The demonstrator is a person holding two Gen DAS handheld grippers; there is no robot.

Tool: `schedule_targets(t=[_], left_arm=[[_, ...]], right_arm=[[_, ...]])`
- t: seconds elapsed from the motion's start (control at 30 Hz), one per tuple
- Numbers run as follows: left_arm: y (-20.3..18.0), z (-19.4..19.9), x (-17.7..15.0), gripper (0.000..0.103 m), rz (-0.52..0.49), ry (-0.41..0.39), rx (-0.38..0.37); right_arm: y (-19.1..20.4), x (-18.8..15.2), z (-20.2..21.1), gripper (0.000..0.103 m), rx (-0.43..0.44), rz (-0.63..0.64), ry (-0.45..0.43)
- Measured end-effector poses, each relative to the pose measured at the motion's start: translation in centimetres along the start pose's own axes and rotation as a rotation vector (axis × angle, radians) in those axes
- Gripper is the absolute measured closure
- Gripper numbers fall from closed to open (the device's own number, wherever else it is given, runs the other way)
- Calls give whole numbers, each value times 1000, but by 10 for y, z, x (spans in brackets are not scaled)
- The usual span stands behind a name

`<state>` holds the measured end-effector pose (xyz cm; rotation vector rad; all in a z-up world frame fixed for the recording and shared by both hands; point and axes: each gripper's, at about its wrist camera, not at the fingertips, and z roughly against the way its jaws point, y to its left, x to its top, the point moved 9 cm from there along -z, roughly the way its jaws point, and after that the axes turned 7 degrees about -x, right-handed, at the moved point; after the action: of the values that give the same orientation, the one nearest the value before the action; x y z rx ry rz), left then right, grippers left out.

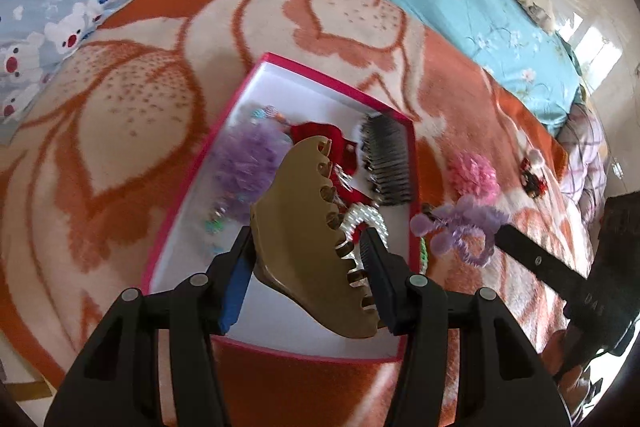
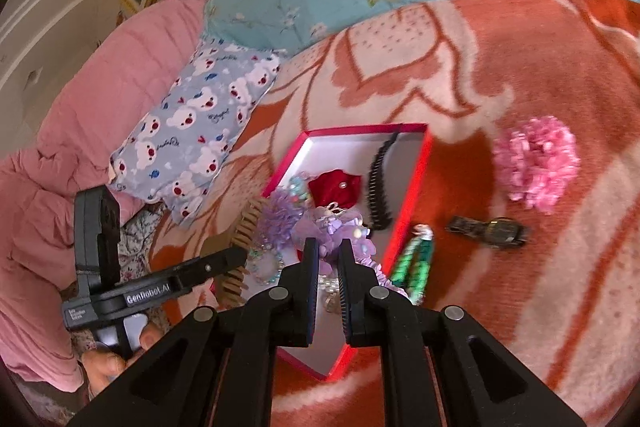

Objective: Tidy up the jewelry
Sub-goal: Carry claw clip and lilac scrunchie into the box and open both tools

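My left gripper (image 1: 308, 239) is shut on a tan claw hair clip (image 1: 312, 243) and holds it above the pink-rimmed white box (image 1: 320, 79). The box holds a purple pom scrunchie (image 1: 246, 163), a red piece (image 1: 320, 135), a black comb clip (image 1: 386, 163) and pearl beads (image 1: 370, 221). My right gripper (image 2: 329, 247) is shut on a purple fuzzy hair tie (image 2: 340, 227) over the box (image 2: 360, 129). That hair tie shows in the left wrist view (image 1: 464, 223) too. The tan clip (image 2: 244, 227) shows in the right wrist view at the box's left side.
On the orange blanket (image 2: 520, 67) to the right of the box lie a pink pom scrunchie (image 2: 536, 161), a dark wristwatch (image 2: 492, 229) and a green clip (image 2: 416, 263). A small red ornament (image 1: 534, 173) lies farther off. Pillows (image 2: 192, 131) line the bed's far side.
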<state>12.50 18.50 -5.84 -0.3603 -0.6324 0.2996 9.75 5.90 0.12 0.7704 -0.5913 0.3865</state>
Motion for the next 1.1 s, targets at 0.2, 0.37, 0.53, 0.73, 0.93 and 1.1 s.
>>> schedule_targets(t=[0.2, 0.37, 0.53, 0.73, 0.93, 1.1], left_arm=[[14, -13, 16, 51, -5, 4, 24], [23, -32, 16, 51, -19, 41, 53], [29, -43, 11, 51, -29, 56, 77], [35, -49, 12, 51, -49, 56, 108], [37, -52, 11, 53, -58, 56, 111], [40, -53, 8, 57, -38, 72, 96]], right_arm=[[12, -1, -26, 94, 23, -1, 35], [15, -5, -53, 94, 23, 2, 72], [3, -9, -81, 94, 8, -25, 108], [-10, -7, -97, 94, -14, -50, 124], [-4, -11, -104, 91, 2, -32, 148], [-3, -12, -104, 88, 5, -32, 151]])
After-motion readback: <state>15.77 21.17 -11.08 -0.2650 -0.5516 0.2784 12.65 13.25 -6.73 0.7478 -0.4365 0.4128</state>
